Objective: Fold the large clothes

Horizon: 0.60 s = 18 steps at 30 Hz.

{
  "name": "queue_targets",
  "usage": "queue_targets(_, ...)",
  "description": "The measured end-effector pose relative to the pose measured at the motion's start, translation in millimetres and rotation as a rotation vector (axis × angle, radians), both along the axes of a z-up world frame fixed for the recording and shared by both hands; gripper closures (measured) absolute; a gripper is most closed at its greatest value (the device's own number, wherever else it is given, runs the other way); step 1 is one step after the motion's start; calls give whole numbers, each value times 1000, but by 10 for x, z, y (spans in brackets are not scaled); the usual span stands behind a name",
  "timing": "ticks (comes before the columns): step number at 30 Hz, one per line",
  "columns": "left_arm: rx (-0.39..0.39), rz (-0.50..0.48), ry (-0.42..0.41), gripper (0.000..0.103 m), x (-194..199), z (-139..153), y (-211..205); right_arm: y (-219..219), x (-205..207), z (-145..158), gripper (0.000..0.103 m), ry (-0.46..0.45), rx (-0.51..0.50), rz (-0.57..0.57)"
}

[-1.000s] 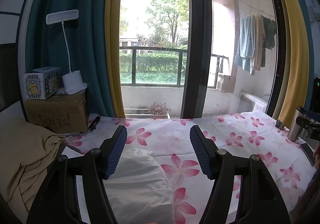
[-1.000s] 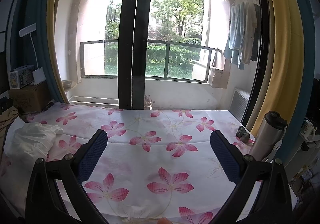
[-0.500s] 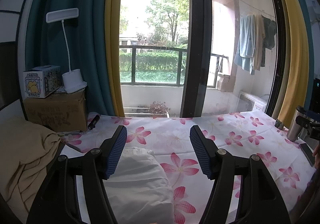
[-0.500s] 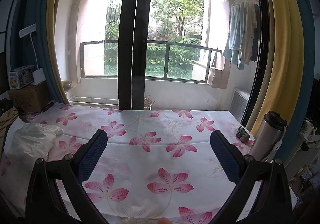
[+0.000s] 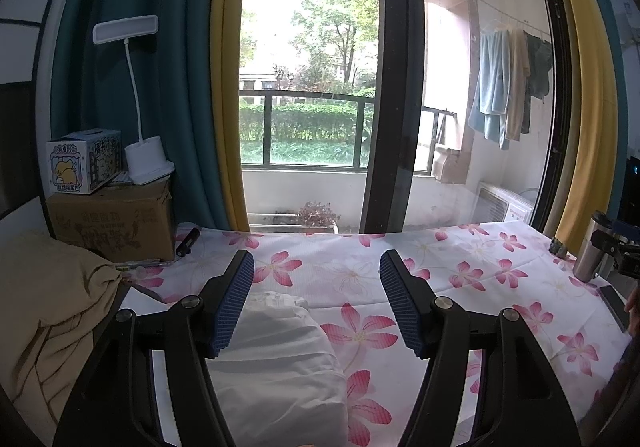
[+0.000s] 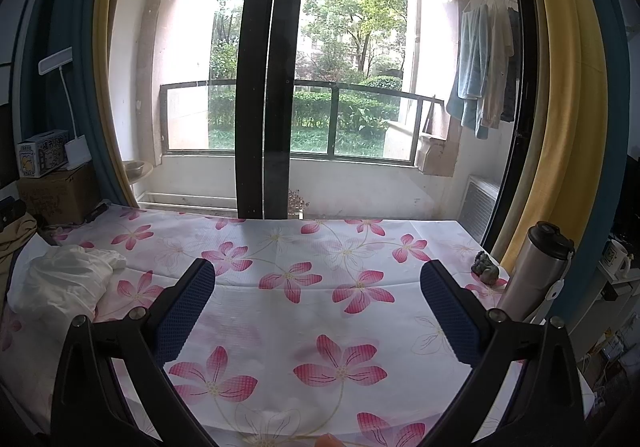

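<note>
Behind the table we see a tall glass door with a dark frame, yellow and teal curtains at each side, and a balcony with a railing, green hedges and clothes hanging on a line. We hold both tongs above a table covered by a white cloth with pink flowers [image 6: 320, 287]. Our left gripper [image 5: 316, 299] has its two blue-padded jaws spread wide with nothing between the pads. A crumpled white garment [image 5: 276, 363] lies on the cloth just below and beyond the left jaw of that gripper, reaching toward the gap but not touched by either pad. Our right gripper [image 6: 316, 311] is also spread wide and empty, over bare flowered cloth; from its view the white garment [image 6: 68, 283] lies well off to the left, apart from both jaws. At the table's left end sits a tan cloth heap [image 5: 48, 311], a cardboard box [image 5: 112, 219] with a small printed carton [image 5: 84, 161] and a white desk lamp [image 5: 146, 159] on top. Near the right edge stands a steel travel mug [image 6: 536, 271], with a small dark figurine [image 6: 486, 267] beside it.
</note>
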<state>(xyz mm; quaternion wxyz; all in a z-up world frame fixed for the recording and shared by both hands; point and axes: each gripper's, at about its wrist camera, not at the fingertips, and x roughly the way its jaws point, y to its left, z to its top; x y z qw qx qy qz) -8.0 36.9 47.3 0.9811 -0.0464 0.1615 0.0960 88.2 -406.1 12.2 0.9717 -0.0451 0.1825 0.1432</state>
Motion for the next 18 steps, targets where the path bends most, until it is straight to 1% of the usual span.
queue_targets(18,-4,-1,17,34,1,-31,12,24,4,-19,2,3,-3,4)
